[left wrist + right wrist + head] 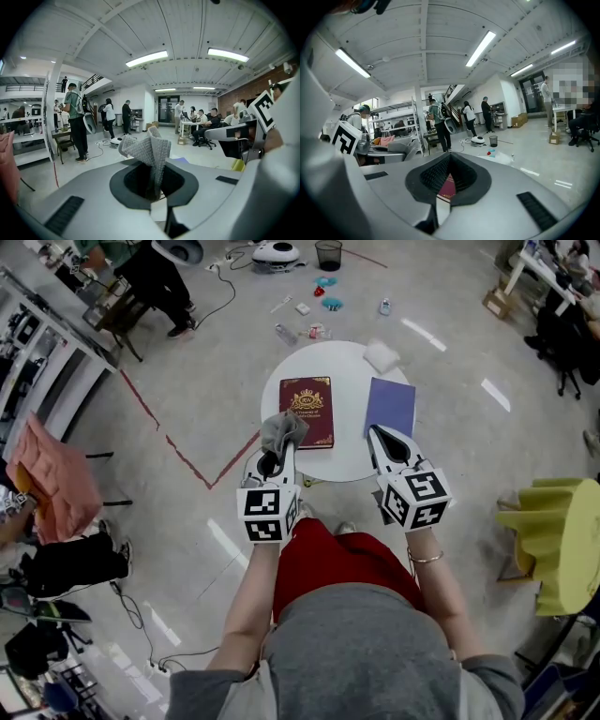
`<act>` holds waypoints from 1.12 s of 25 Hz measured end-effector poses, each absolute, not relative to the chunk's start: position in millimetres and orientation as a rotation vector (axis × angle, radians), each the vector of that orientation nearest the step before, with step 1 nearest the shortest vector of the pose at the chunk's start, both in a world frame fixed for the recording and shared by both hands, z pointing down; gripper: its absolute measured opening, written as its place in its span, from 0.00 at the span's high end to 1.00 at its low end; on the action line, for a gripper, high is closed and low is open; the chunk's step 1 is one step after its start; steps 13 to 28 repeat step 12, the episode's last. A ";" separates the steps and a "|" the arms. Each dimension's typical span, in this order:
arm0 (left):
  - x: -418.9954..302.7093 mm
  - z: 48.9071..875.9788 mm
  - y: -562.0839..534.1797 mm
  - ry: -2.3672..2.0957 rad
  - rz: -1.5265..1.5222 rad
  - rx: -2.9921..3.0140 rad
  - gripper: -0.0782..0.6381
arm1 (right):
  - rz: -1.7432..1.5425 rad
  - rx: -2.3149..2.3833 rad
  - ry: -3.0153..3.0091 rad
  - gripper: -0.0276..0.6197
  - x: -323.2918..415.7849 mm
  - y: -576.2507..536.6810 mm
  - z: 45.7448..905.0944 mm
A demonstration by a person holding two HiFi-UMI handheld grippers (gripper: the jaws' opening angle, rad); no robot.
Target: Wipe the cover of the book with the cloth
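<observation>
Polished grey floor [187, 390] surrounds a small round white tabletop [347, 454]. At its near edge, a crumpled grey knitted cloth [283, 430] is clenched in the left tongs [278, 460] at the near left corner of a dark red gold-crested hardcover book [309, 407]. The right tongs [380, 439] are closed on nothing, just before a flat purple book [390, 406]. Farther off, a folded white cloth [381, 356] lies at the rim; beyond it, small bottles [286, 334] and a black bin [328, 254] are seen on the floor.
</observation>
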State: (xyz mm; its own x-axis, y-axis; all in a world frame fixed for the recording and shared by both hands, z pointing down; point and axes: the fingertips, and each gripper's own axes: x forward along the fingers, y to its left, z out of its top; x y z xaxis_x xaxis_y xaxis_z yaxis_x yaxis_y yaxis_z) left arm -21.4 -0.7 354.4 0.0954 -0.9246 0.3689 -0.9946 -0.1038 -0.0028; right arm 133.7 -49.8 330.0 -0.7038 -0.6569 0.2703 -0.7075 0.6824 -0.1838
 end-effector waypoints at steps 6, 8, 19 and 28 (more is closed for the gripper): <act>-20.8 350.5 3.8 -1.923 0.397 2.132 0.85 | 0.355 1.113 -2.721 0.91 136.0 -46.1 321.2; -20.6 350.1 4.4 -1.923 0.394 2.134 0.85 | 0.352 1.111 -2.727 0.91 135.9 -45.5 320.7; -19.5 350.4 4.3 -1.924 0.385 2.136 0.85 | 0.341 1.101 -2.734 0.91 134.3 -44.1 321.4; -19.5 350.4 4.3 -1.924 0.385 2.136 0.85 | 0.341 1.101 -2.734 0.91 134.3 -44.1 321.4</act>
